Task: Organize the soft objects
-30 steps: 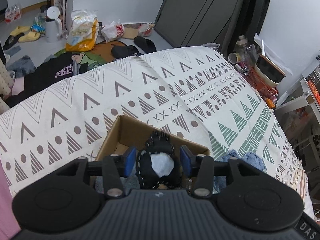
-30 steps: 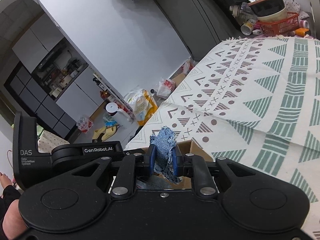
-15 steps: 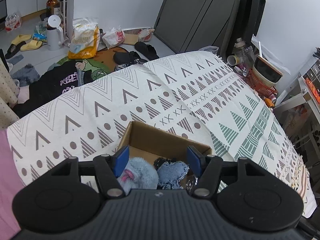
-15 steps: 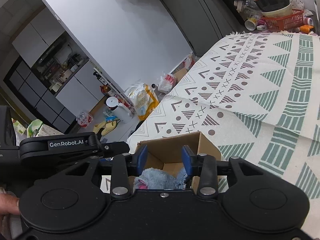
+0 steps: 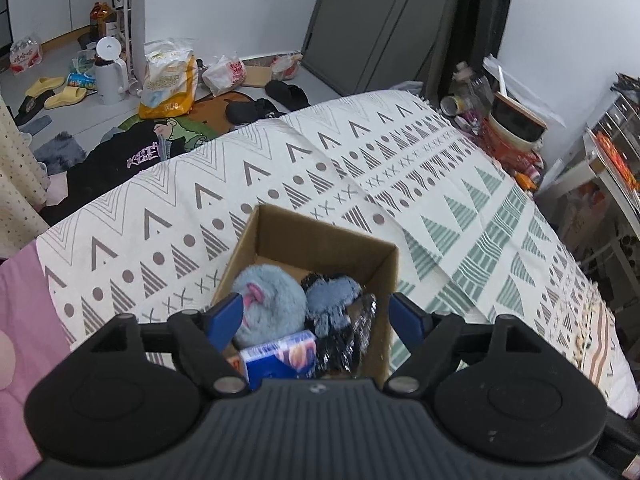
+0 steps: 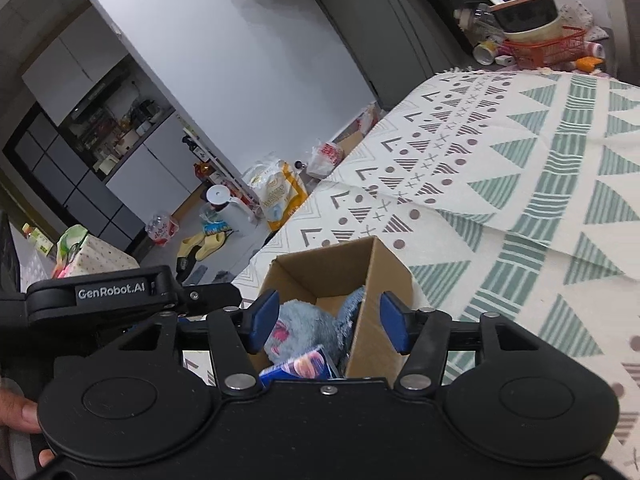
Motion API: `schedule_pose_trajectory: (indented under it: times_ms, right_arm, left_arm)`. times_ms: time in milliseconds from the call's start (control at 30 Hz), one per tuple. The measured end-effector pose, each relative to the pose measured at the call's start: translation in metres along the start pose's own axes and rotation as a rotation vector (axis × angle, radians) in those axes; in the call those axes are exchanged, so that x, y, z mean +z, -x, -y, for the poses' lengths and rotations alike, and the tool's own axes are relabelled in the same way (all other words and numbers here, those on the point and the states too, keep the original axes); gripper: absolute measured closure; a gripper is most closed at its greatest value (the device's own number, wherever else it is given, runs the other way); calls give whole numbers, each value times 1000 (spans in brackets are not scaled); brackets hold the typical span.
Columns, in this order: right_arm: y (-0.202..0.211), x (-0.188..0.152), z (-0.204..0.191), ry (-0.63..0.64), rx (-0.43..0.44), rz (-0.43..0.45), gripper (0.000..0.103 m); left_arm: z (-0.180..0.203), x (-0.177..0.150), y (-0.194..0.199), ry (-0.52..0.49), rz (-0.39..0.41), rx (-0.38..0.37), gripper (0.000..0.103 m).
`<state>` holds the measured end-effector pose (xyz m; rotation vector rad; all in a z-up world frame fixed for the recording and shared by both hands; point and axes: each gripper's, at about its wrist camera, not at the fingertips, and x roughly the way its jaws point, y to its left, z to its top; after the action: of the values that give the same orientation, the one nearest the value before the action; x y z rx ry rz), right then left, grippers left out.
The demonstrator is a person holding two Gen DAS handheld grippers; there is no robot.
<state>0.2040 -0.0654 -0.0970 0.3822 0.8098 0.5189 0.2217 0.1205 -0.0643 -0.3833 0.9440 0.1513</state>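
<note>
1. Left wrist view: a fluffy blue plush [image 5: 267, 307] with a small pink detail lies in the cardboard box [image 5: 320, 240], filling its left half.
2. Just beside the plush, on its right, sits a denim fabric piece [image 5: 334, 296] over a black soft item [image 5: 352, 340] that leans on the right wall of the box.
3. At the near end of the box lies a blue packet [image 5: 280, 356], partly hidden behind the gripper body.
4. The left gripper [image 5: 316, 316] hangs over the box with its blue pads spread wide and nothing between them.
5. In the right wrist view, the right gripper [image 6: 328, 322] is likewise spread apart and empty; its right pad sits outside the box wall [image 6: 372, 300], its left pad over the plush [image 6: 308, 326].
6. The box stands on a patterned cloth [image 5: 360, 168] with triangles, dots and green stripes.
7. Beyond the cloth's far edge, the floor holds a yellow bag [image 5: 170, 80], a white kettle [image 5: 108, 76] and yellow slippers [image 5: 56, 92].
</note>
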Motion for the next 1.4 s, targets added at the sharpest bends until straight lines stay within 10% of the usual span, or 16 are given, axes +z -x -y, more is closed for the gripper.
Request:
schedule_pose_trajectory:
  times_ms: [800,1400]
  right_arm:
    - [104,-25,-5,-6,-96,119,1]
    - [178,-47,-23,35,-151,166,0]
  left_arm:
    - [32,-57,71,-135,56,8,9]
    - [33,-97,137,-151,130,-30,0]
